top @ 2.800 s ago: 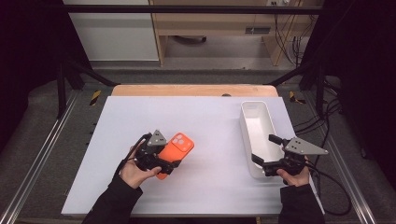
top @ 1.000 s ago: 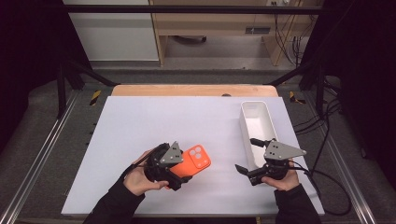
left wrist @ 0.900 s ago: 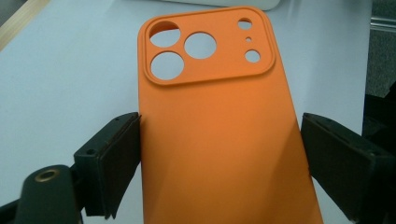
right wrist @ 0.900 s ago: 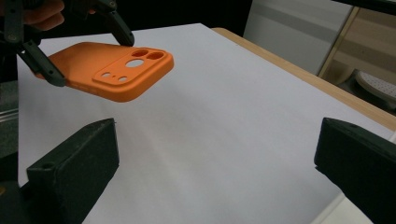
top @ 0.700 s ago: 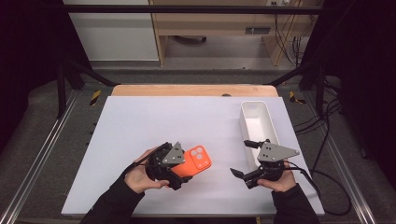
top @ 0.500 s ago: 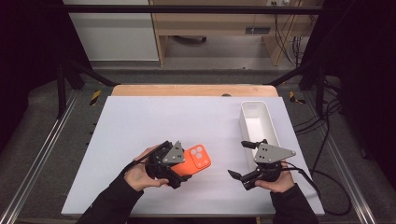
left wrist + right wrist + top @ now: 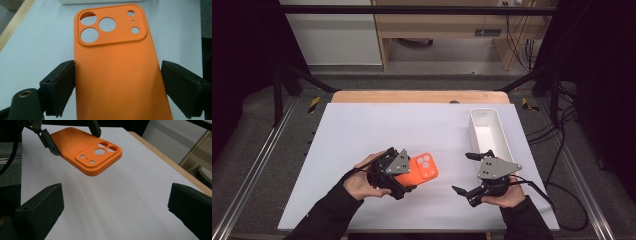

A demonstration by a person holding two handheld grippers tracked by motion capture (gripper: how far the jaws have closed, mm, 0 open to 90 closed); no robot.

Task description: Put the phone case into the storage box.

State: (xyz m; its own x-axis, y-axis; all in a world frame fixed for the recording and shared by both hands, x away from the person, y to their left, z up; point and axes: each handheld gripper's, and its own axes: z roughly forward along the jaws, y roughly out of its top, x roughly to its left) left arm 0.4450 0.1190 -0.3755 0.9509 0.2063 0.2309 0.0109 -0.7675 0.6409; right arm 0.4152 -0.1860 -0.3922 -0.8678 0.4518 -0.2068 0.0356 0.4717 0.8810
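White sheeting covers the desk [image 7: 362, 125], which has a pale wooden strip along its far edge and a grey floor with dark frame legs and cables behind it.

At the lower left of the high view, the left hand-held gripper [image 7: 408, 176] is clamped on a flat orange silicone phone case with round camera cut-outs [image 7: 418, 170]. Its jaws stand wide, one on each long edge of the case. The left gripper view shows the left pad pressed against one edge and the right pad at the other edge [image 7: 117, 75]. The case is held clear of the desk, just left of the middle of the near half.

At the lower right of the high view, the right hand-held gripper [image 7: 466, 172] is open, its two jaws well apart with only white sheet between them. It points toward the left of the frame, at the case, but stays apart from it. A long white rectangular plastic tray [image 7: 499, 131] lies just beyond it, at the right side of the desk.

In the high view the long axis of the case runs from lower left to upper right, with the camera-hole end away from the left hand.

From the right gripper view [image 7: 115, 212], the case [image 7: 85, 150] appears in the upper left, tilted and raised, with a soft shadow on the sheet below. Its raised camera panel and rounded side are also visible there. The left gripper view gives the smooth back face close up, with three large holes and three small ones.
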